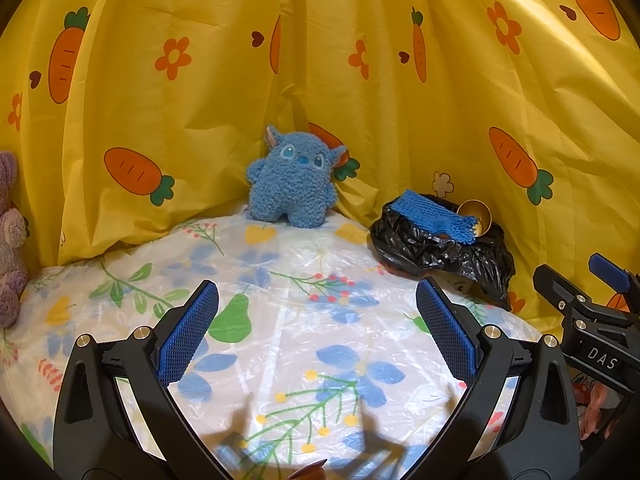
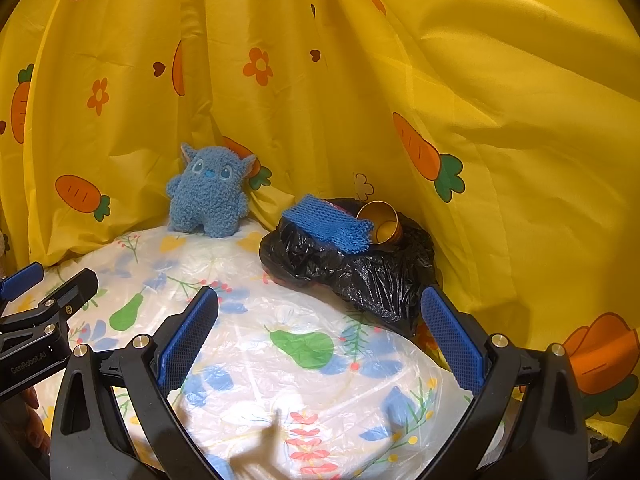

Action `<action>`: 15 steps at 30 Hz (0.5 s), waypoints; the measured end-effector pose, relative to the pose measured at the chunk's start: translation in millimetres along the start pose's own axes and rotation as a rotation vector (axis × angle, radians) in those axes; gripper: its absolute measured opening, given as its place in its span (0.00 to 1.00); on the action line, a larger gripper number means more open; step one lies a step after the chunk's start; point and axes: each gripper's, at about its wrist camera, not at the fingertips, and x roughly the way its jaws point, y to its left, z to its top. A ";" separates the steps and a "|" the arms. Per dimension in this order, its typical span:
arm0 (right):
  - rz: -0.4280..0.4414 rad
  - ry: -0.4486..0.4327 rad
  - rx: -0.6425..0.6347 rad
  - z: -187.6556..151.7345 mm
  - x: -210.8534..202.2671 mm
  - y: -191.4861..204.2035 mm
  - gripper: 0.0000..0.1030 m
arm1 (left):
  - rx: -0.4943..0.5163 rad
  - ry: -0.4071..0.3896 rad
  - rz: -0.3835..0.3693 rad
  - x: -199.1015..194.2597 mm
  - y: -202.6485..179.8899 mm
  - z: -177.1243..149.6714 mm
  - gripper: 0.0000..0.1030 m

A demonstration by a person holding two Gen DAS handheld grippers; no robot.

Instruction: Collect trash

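Lettering shows on both tools: "DAS" on the right gripper [image 1: 592, 304] body seen from the left wrist, "GenRobot.AI" on the left gripper [image 2: 44, 304] seen from the right wrist. Both grippers stand wide and hold nothing. The black trash bag [image 2: 360, 268] sits on the floral plastic sheet [image 2: 256, 344], right of the blue plush toy [image 2: 208, 192]. A blue mesh sleeve [image 2: 328, 224] and a gold cup [image 2: 380, 222] lie on top of the bag, touching each other.
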 end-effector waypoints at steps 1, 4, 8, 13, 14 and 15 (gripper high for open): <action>-0.001 0.000 0.000 -0.4 -0.2 0.6 0.95 | 0.000 -0.001 -0.001 0.0 0.2 0.0 0.95; -0.002 -0.001 0.001 -0.6 0.5 1.6 0.95 | -0.001 0.000 0.000 0.4 0.1 -0.1 0.95; -0.002 -0.001 0.000 -1.2 0.8 1.7 0.95 | -0.002 -0.002 0.001 0.6 0.7 -0.2 0.95; -0.001 -0.001 0.001 -1.3 0.6 1.8 0.95 | -0.001 0.000 -0.001 0.9 1.4 -0.3 0.95; -0.003 -0.002 0.000 -1.3 0.4 1.9 0.95 | -0.001 0.000 0.000 1.6 1.3 -0.5 0.95; -0.002 -0.002 -0.001 -1.1 0.9 1.8 0.95 | -0.002 0.000 -0.001 1.3 1.5 -0.4 0.95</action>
